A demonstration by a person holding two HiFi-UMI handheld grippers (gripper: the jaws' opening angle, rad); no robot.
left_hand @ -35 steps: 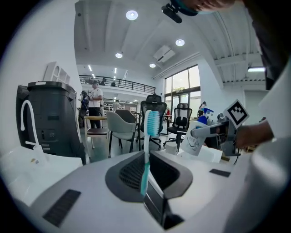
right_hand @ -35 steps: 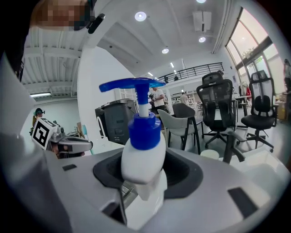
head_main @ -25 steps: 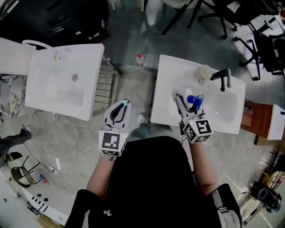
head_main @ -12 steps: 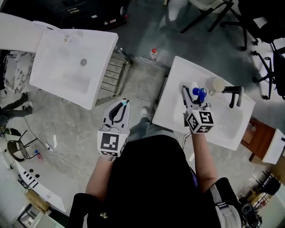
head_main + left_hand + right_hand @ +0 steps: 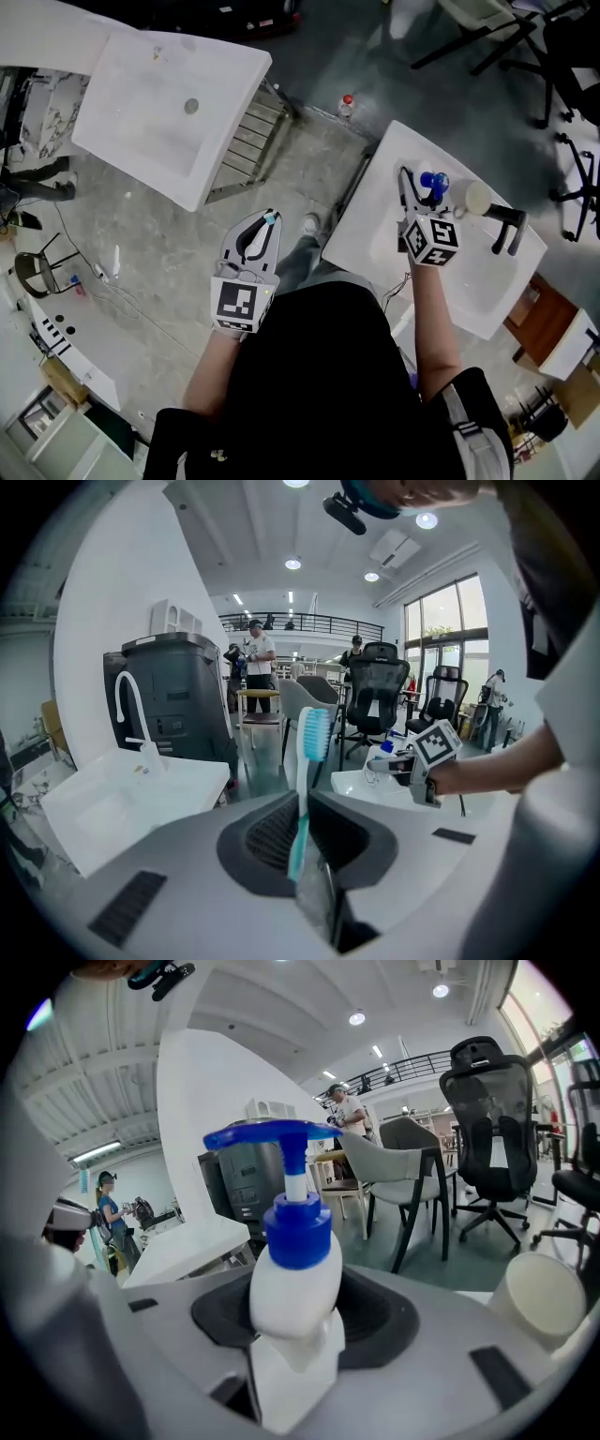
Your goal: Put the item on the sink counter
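A white pump bottle with a blue pump head (image 5: 432,183) (image 5: 291,1274) sits upright between the jaws of my right gripper (image 5: 419,189) (image 5: 291,1330), which is shut on its body. It hangs over the back left part of the white sink (image 5: 361,239), just left of a cream cup (image 5: 478,197) (image 5: 539,1297). Whether the bottle touches the counter I cannot tell. My left gripper (image 5: 259,223) (image 5: 305,822) stays left of the sink over the floor, shut on a teal and white toothbrush (image 5: 307,761) (image 5: 265,220) whose bristles point up.
A black faucet (image 5: 508,230) stands right of the cup at the sink's back edge. A second white sink (image 5: 173,103) (image 5: 122,794) stands to the far left. A small bottle with a red cap (image 5: 347,101) is on the floor. Office chairs (image 5: 487,1138) stand beyond.
My right gripper has carried the pump bottle from the front of the basin toward the sink's back edge, close to the cup. The left gripper still holds the toothbrush in the same place.
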